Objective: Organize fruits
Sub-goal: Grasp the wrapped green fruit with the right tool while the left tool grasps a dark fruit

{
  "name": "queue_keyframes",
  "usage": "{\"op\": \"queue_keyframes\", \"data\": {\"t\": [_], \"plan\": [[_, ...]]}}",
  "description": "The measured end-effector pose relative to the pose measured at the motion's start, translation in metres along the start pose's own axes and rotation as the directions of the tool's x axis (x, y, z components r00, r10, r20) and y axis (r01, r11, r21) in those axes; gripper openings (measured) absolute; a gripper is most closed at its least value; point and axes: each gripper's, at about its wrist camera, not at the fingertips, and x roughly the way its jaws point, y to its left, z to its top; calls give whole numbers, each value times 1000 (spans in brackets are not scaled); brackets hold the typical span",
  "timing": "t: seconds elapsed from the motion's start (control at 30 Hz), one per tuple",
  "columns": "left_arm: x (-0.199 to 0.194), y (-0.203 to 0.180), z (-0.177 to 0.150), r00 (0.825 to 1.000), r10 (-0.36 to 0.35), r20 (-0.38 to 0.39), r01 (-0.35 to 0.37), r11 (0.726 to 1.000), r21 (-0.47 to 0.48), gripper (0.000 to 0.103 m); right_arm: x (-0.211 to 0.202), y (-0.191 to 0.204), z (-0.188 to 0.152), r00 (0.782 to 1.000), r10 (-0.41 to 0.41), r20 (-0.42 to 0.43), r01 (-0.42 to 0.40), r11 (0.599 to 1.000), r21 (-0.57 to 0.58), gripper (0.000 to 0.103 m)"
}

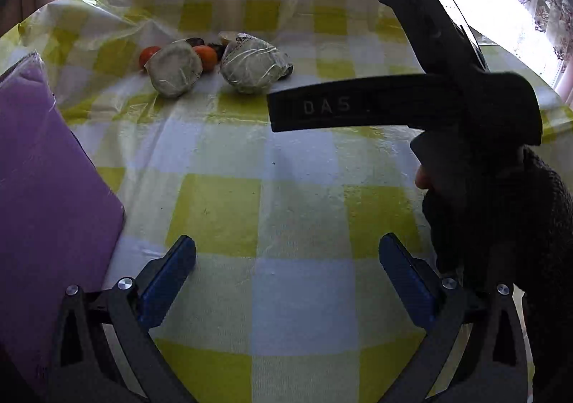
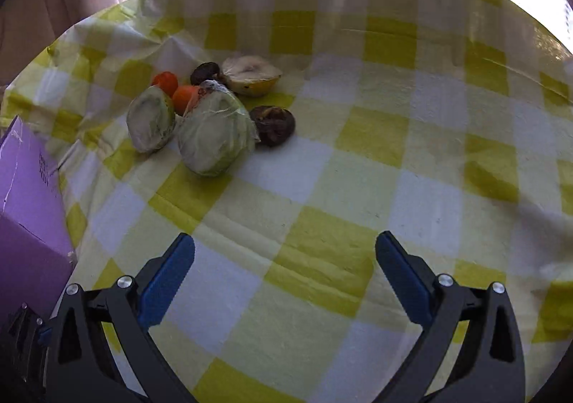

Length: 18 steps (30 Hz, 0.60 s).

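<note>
Both tools empty: left gripper [image 1: 287,270] and right gripper [image 2: 285,268] spread wide above the checked cloth [image 2: 358,170]. Fruit pile [image 2: 211,109] sits far side, near purple box [image 2: 25,170]. Likely best: take the outlying dark fruit [image 2: 273,125] first, approaching low and square.

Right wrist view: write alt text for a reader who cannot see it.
A small pile of produce sits on a yellow-and-white checked tablecloth, ahead and left of the open, empty right tool. It includes two pale green wrapped halves, two orange fruits, dark wrinkled pieces and a cut pale fruit. A purple box lies at left.
</note>
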Motion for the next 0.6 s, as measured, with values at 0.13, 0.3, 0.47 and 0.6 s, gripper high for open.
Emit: {"op": "queue_keyframes", "data": {"t": [0.13,0.3,0.47,0.6], "plan": [[-1,1,-1,1000,-3,7,3,1000,-5,99,25,33,29,998,54,-38,-58,990,-129,101],[-3,3,-2,1000,-11,13,11,1000,-17,99,52,63,51,998,32,-61,-45,972,-231,101],[-3,3,-1,1000,-16,15,16,1000,-20,99,57,50,59,999,31,-35,-36,985,-169,75],[-3,3,0,1000,-13,14,14,1000,-19,99,38,30,39,1000,4,-9,-6,991,-131,61]]}}
